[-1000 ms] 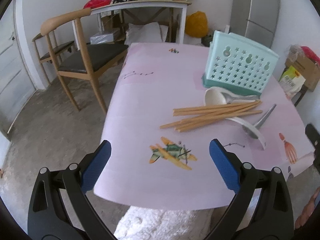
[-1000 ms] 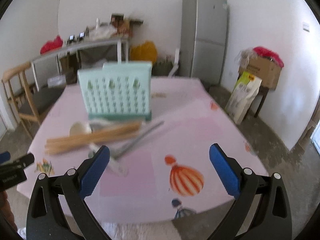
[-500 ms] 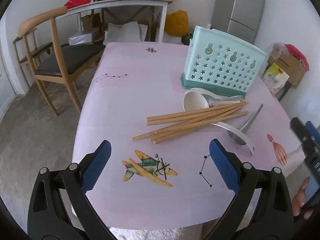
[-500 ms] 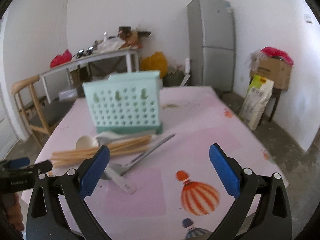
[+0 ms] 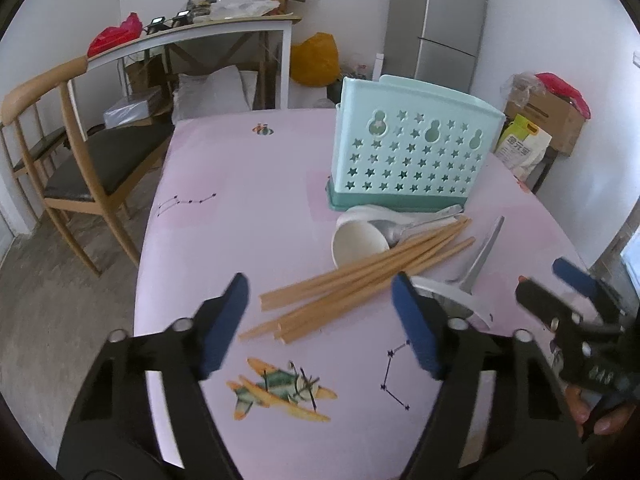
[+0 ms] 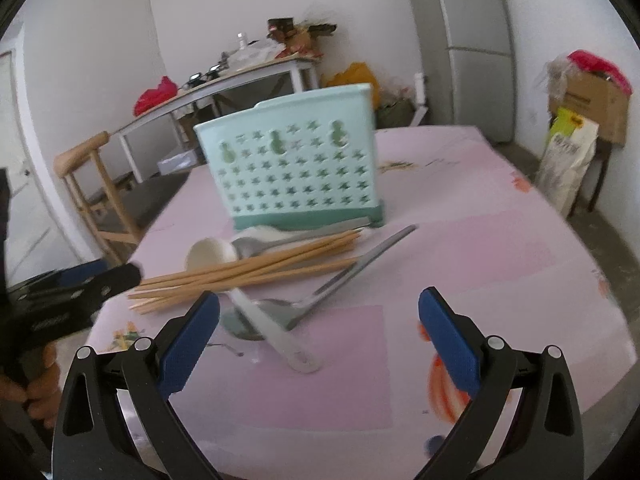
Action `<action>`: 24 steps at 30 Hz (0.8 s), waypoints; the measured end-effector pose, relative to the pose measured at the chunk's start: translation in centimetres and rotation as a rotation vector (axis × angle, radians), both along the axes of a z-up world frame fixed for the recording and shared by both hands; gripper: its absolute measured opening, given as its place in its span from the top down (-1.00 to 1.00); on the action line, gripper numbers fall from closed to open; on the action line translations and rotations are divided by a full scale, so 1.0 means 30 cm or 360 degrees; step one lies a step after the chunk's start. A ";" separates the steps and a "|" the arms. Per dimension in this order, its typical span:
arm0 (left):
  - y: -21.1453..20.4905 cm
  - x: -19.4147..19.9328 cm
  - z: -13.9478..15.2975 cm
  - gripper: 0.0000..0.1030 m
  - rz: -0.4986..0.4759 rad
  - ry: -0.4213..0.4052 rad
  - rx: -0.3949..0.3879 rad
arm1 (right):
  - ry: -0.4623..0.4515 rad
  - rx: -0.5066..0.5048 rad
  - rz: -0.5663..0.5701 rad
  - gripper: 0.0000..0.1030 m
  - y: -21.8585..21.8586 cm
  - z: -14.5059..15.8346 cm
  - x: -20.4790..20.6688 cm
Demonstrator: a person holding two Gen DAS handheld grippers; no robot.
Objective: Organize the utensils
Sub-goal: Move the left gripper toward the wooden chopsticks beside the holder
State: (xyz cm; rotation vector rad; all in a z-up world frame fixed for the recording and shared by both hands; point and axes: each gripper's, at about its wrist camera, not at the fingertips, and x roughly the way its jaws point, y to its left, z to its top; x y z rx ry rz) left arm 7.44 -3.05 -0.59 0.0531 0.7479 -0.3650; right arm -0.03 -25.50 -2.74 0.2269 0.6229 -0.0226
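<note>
— So where are the utensils?
— Mid-frame on the pink desk (image 5: 240, 208): wooden chopsticks (image 5: 360, 280) fanned over a white spoon (image 5: 358, 242) and metal spoons (image 6: 280, 312), just in front of the upright mint holder (image 5: 412, 160).
— And the jaws?
— Left gripper (image 5: 320, 320): jaws closing, near chopstick ends between the pads, untouched. Right gripper (image 6: 320, 336), lower frame: jaws spread, gripping nothing, above the spoon handles.

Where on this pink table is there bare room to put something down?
Bare: the stretch left of the green holder, toward the chair, and the right side near the balloon print. Crowded: in front of the holder, where chopsticks and spoons pile up.
</note>
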 end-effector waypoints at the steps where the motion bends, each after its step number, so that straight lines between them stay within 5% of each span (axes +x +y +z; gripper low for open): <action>1: 0.002 0.008 0.004 -0.14 -0.0005 -0.0002 -0.0001 | 0.0006 0.0023 0.0029 -0.88 0.009 -0.003 0.004; 9: 0.033 0.071 0.014 0.33 -0.0015 0.0048 -0.0018 | 0.0034 0.0087 0.0132 -0.88 0.050 -0.013 0.026; 15: -0.017 0.038 -0.024 0.39 -0.0221 0.0207 -0.0149 | 0.0012 0.0070 0.0054 -0.84 -0.008 0.001 0.029; 24: -0.102 -0.005 -0.053 0.45 -0.0342 0.0180 -0.0082 | 0.0048 0.0158 -0.0039 -0.67 -0.093 -0.004 0.045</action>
